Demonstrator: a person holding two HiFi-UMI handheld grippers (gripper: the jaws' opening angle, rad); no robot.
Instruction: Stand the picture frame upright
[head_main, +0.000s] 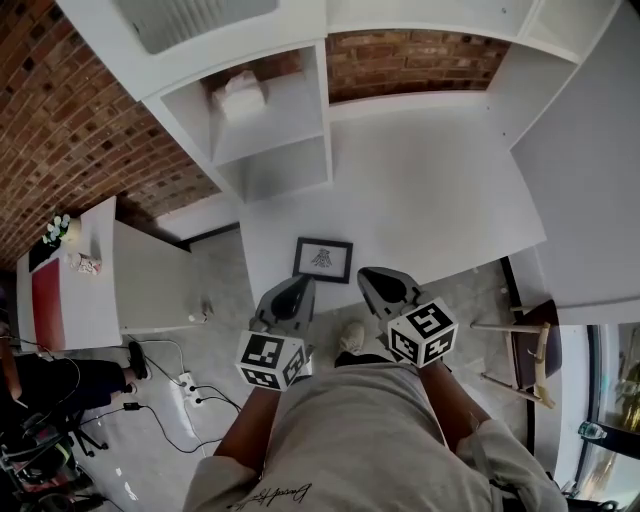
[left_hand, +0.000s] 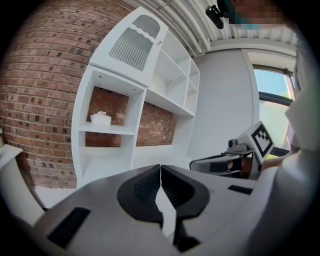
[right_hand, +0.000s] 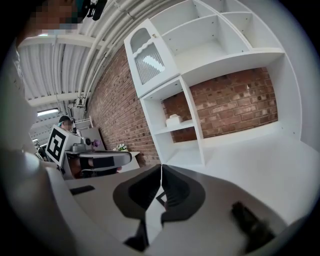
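Right now the frame (head_main: 323, 260) lies flat on the white table (head_main: 430, 190), near its front edge. Both grippers hover just short of it, jaws pressed together and empty: the left gripper (head_main: 298, 286) at its 7 o'clock, the right gripper (head_main: 377, 277) at 4 o'clock.

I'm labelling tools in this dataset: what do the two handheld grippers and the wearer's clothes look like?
The left gripper and right gripper match: light grey tapered shells, black ribbed pads, each with a white cube bearing black square markers. The person wears a pale grey shirt with dark script.
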